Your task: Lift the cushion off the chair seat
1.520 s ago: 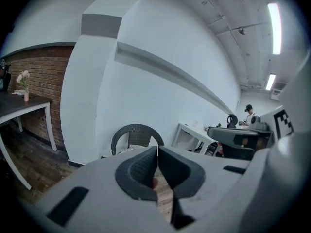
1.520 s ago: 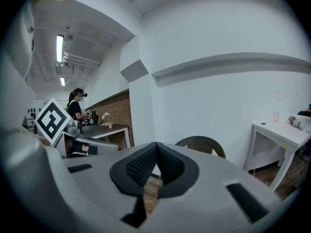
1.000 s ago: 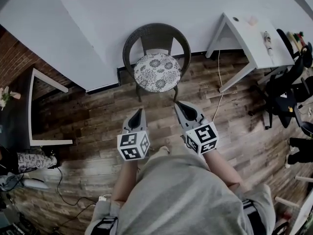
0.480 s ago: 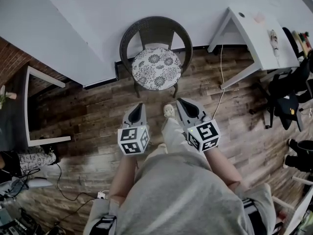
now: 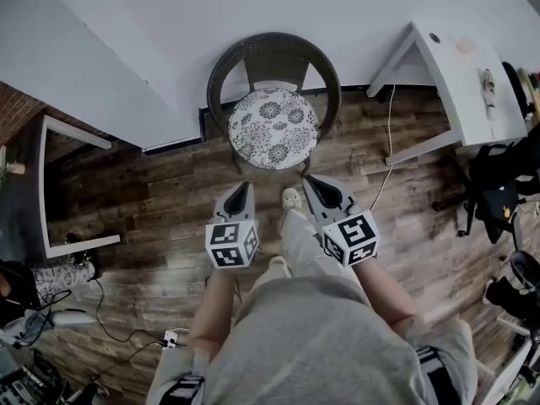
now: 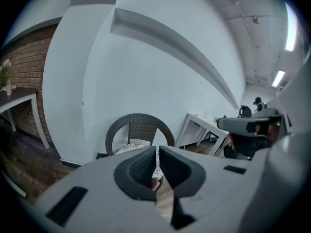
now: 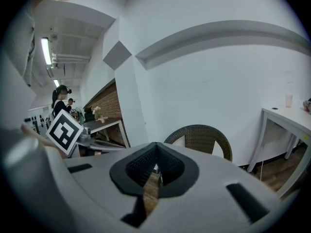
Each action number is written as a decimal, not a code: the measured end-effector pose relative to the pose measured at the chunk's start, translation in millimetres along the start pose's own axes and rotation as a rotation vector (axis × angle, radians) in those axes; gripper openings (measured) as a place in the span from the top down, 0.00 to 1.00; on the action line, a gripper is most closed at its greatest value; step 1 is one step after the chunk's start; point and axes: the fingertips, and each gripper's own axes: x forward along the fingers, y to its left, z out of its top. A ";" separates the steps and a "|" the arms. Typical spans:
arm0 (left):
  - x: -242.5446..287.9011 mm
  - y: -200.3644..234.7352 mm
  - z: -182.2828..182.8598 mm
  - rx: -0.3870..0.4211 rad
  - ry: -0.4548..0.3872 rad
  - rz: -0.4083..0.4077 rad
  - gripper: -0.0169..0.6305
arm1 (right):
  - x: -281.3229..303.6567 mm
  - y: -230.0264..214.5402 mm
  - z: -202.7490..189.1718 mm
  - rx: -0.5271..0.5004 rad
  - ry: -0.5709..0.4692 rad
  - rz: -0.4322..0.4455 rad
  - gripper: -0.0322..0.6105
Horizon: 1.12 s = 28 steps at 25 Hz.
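**While jaws are closed, cushion waits**

Both the left gripper [image 5: 240, 189] and right gripper [image 5: 315, 182] are pinched shut on nothing, short of the chair [image 5: 274, 53]. Its cushion [image 5: 272, 128] lies on the seat; arriving closed, they'd just shove it.

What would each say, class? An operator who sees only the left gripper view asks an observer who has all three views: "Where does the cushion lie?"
Observer: The head view shows the floral cushion lying flat on the seat of the wicker chair and covering it.
Operator: Does either gripper touch it?
Observer: No. The left gripper and the right gripper are both short of the chair, over the wooden floor.
Operator: Is the right one open?
Observer: No. Its own view shows its fingers together with nothing between them.
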 end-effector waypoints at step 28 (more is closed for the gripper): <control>180.2 52.9 -102.6 0.018 0.280 -0.016 0.72 | 113.3 -83.5 -59.7 0.101 0.113 -0.005 0.95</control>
